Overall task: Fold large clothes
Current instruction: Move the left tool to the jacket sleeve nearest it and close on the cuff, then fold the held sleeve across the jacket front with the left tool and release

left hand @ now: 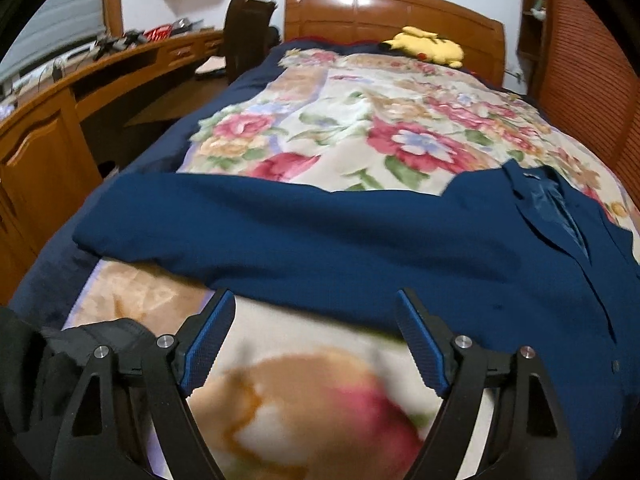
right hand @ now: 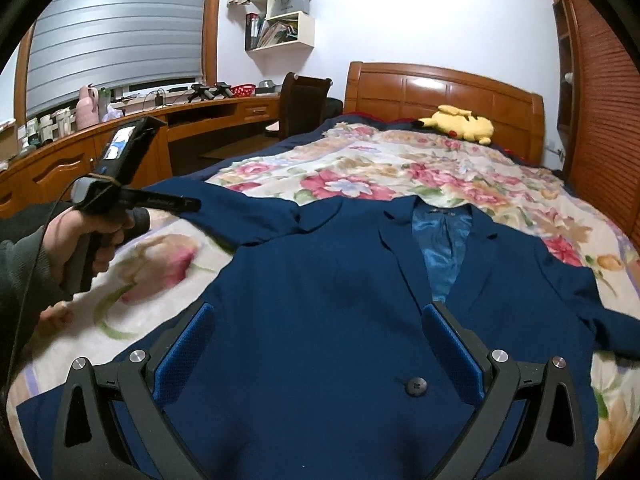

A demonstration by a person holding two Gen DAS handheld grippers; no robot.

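A dark blue suit jacket [right hand: 320, 264] lies front up on the floral blanket [right hand: 360, 184], collar toward the headboard and blue lining showing at the neck. One sleeve [left hand: 208, 224] stretches out to the left. My left gripper [left hand: 316, 300] stands open just short of the jacket's near edge, with only blanket between its pads. In the right wrist view a hand holds this left gripper [right hand: 180, 202] with its tips over that sleeve. My right gripper [right hand: 320, 312] hangs open above the jacket's front, near a black button [right hand: 416, 386], gripping nothing.
A yellow plush toy [right hand: 460, 124] lies by the wooden headboard [right hand: 440, 84]. A long wooden desk [right hand: 120, 148] and a chair [right hand: 304, 104] stand along the bed's left side, a slatted wardrobe [right hand: 600, 120] on the right. Dark cloth [left hand: 48, 360] sits at the near left corner.
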